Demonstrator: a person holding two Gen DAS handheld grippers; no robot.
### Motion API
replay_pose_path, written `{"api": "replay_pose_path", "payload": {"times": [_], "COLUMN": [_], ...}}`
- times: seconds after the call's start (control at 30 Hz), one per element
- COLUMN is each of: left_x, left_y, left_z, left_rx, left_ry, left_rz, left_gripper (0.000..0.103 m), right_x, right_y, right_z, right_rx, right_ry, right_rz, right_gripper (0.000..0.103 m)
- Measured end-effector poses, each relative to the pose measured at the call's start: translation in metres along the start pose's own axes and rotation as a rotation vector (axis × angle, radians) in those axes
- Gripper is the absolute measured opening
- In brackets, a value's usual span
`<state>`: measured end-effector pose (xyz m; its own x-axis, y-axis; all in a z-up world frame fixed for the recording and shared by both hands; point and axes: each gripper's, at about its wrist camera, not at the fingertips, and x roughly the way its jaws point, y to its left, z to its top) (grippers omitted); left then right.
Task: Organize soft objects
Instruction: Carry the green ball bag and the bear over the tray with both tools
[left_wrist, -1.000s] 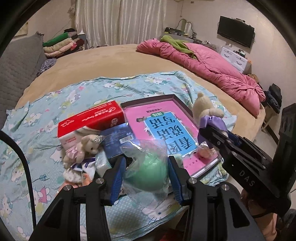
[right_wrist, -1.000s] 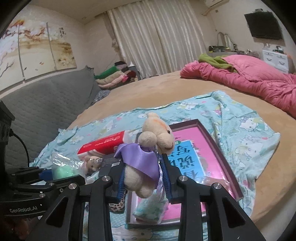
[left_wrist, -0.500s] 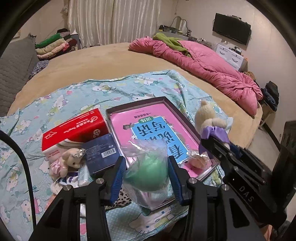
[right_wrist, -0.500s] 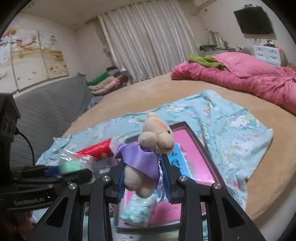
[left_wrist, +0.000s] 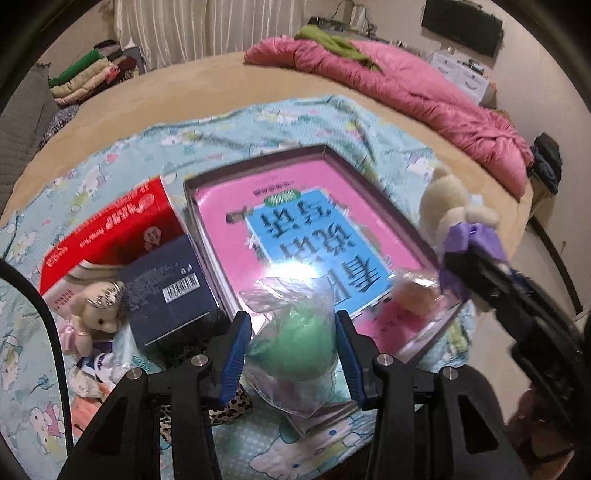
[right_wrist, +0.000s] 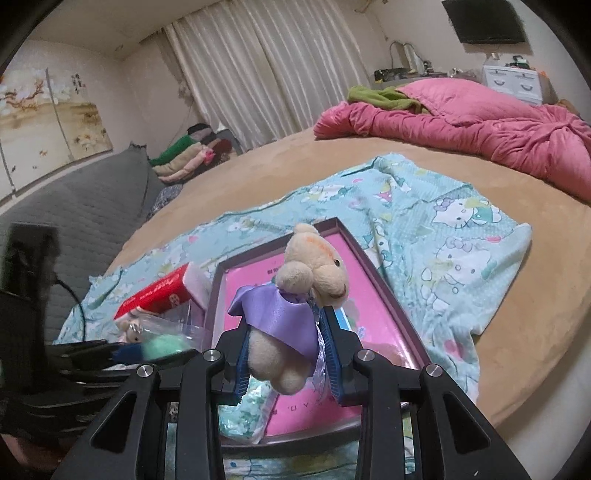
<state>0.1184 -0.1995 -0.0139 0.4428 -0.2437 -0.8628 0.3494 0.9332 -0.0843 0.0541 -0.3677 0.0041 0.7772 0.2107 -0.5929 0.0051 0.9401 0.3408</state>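
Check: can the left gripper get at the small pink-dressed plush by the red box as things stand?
Probably not. The left gripper is shut on the bagged green ball, so its jaws are full. The small plush lies uncovered beside the navy box; the path looks free otherwise.

Open cartoon sheet (right_wrist: 461, 258) and bare bed (right_wrist: 295, 158) lay beyond the tray (left_wrist: 258, 162). To its left, red box (left_wrist: 110, 229), dark box (left_wrist: 166, 288) and, apparently, a small plush (left_wrist: 92, 317) crowded passage.
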Motion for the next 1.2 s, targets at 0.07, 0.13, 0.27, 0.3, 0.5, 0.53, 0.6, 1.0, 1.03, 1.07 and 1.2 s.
{"api": "replay_pose_path", "payload": {"times": [0.07, 0.13, 0.27, 0.3, 0.5, 0.53, 0.6, 1.0, 1.03, 1.07, 1.2], "left_x": [0.008, 0.014, 0.026, 0.027, 0.034, 0.036, 0.039, 0.060, 0.061, 0.062, 0.063], "left_y": [0.001, 0.002, 0.005, 0.006, 0.009, 0.010, 0.013, 0.006, 0.006, 0.005, 0.006], "left_z": [-0.001, -0.002, 0.000, 0.000, 0.004, 0.005, 0.007, 0.021, 0.021, 0.021, 0.021], "left_rx": [0.006, 0.010, 0.003, -0.002, -0.017, -0.024, -0.035, -0.025, -0.027, -0.026, -0.032], "left_ry": [0.008, 0.019, 0.048, 0.052, 0.053, 0.055, 0.057, 0.058, 0.060, 0.060, 0.062], "left_rz": [0.009, 0.010, 0.014, 0.008, -0.005, -0.009, -0.016, -0.009, -0.007, -0.007, -0.014], "left_gripper": [0.046, 0.046, 0.046, 0.046, 0.046, 0.046, 0.046, 0.046, 0.046, 0.046, 0.046], "right_x": [0.005, 0.012, 0.019, 0.021, 0.030, 0.031, 0.032, 0.051, 0.053, 0.055, 0.058], "right_y": [0.001, 0.003, 0.006, 0.007, 0.007, 0.007, 0.008, 0.009, 0.008, 0.008, 0.006], "right_z": [-0.002, -0.005, -0.011, -0.012, -0.017, -0.018, -0.018, -0.024, -0.025, -0.025, -0.025], "right_rx": [-0.009, -0.019, -0.029, -0.034, -0.045, -0.048, -0.055, -0.087, -0.086, -0.083, -0.080], "right_ry": [0.023, 0.052, 0.089, 0.095, 0.128, 0.132, 0.135, 0.177, 0.182, 0.187, 0.197], "right_rz": [0.006, 0.015, 0.018, 0.014, -0.003, -0.008, -0.008, -0.039, -0.043, -0.043, -0.047], "right_gripper": [0.034, 0.034, 0.034, 0.034, 0.034, 0.034, 0.034, 0.034, 0.034, 0.034, 0.034]}}
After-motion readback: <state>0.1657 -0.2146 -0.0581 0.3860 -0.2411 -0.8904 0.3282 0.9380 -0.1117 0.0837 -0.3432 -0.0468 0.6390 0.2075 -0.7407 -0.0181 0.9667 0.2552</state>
